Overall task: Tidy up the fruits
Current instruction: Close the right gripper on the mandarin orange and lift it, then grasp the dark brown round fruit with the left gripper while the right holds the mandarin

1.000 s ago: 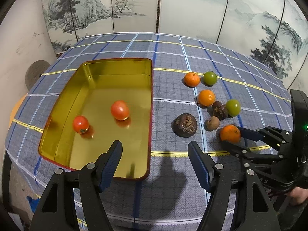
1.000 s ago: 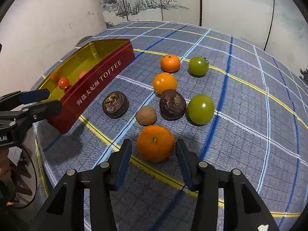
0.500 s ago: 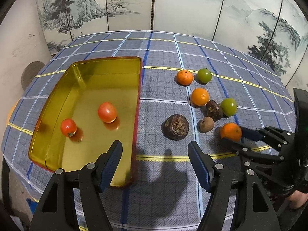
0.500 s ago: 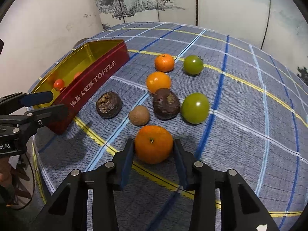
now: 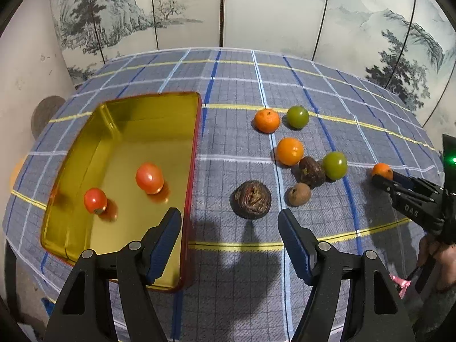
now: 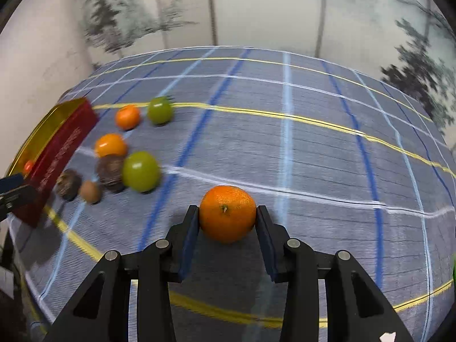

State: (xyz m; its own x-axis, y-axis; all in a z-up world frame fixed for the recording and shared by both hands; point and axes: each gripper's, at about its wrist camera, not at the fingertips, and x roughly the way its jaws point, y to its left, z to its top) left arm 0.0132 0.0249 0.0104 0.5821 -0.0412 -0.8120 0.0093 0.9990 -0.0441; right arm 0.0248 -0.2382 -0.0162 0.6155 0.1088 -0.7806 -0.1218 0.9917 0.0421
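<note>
left wrist: tilted down over tin (image 5: pixel 196 154) | right wrist: low, near | shared: tablecloth (image 6: pixel 313 154)

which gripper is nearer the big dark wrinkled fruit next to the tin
Left. The left gripper hangs open just in front of the dark wrinkled fruit; the right gripper is off past the cluster, clamping an orange.

White letters reading "DAS" stand on the black arm of the right tongs (image 5: pixel 383 178), at the right edge of the left wrist view. In the right wrist view, at the left of the frame, pale lettering runs along the red outer side of the tin (image 6: pixel 61 154), but motion blur smears it past reading. Nothing else in either view carries a legible word, number or sign.
</note>
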